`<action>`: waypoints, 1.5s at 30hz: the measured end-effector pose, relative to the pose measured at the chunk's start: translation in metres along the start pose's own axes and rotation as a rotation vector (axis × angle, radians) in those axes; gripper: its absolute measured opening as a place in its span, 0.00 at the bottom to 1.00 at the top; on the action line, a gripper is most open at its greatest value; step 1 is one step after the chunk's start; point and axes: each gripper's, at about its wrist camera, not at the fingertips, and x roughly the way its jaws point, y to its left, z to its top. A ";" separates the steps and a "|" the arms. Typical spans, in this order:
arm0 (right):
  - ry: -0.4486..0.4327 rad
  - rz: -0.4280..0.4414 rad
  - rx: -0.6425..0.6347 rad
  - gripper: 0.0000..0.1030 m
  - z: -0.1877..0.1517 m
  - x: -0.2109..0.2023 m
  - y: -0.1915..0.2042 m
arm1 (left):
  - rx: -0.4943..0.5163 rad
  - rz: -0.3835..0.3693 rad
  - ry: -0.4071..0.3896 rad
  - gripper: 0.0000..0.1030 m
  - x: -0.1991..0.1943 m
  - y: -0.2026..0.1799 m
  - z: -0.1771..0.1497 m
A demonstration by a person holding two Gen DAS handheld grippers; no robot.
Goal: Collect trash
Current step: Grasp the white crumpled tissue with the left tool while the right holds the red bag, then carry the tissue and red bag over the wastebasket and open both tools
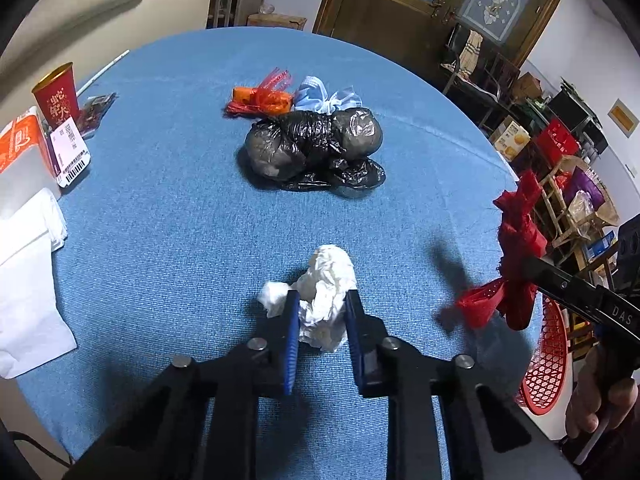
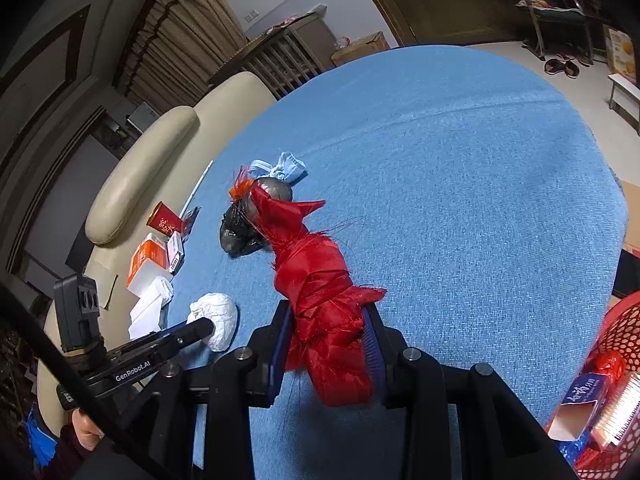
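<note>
The left hand-held gripper (image 1: 322, 312) is clamped on a crumpled white tissue (image 1: 326, 300) lying on the blue bench (image 1: 180, 220); the right hand-held gripper (image 2: 328, 336) pinches a red fabric bundle (image 2: 324, 304) above the cloth. Farther off — a black plastic bag (image 1: 316, 148), a blue face mask (image 1: 324, 98) and an orange wrapper (image 1: 260, 98), touching. A red basket (image 2: 624, 336) stands off the bench's right edge.

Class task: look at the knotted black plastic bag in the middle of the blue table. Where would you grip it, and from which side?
Grip the black bag at its narrow waist between the two bulging lobes, coming from above on the near side. The lobes look too wide and slick to pinch, and the face mask and orange wrapper crowd its far side.
</note>
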 end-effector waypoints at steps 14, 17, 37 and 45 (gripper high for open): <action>-0.024 0.003 -0.001 0.36 -0.008 -0.017 -0.003 | 0.094 -0.004 -0.042 0.17 -0.021 -0.036 -0.001; -0.029 0.003 -0.001 0.36 -0.010 -0.021 -0.006 | 0.116 -0.012 -0.042 0.17 -0.023 -0.046 -0.002; -0.057 0.015 0.075 0.36 -0.034 -0.053 -0.041 | 0.310 -0.025 -0.019 0.17 -0.017 -0.133 -0.015; -0.070 0.002 0.113 0.36 -0.044 -0.066 -0.059 | 0.382 -0.038 0.001 0.17 -0.011 -0.164 -0.022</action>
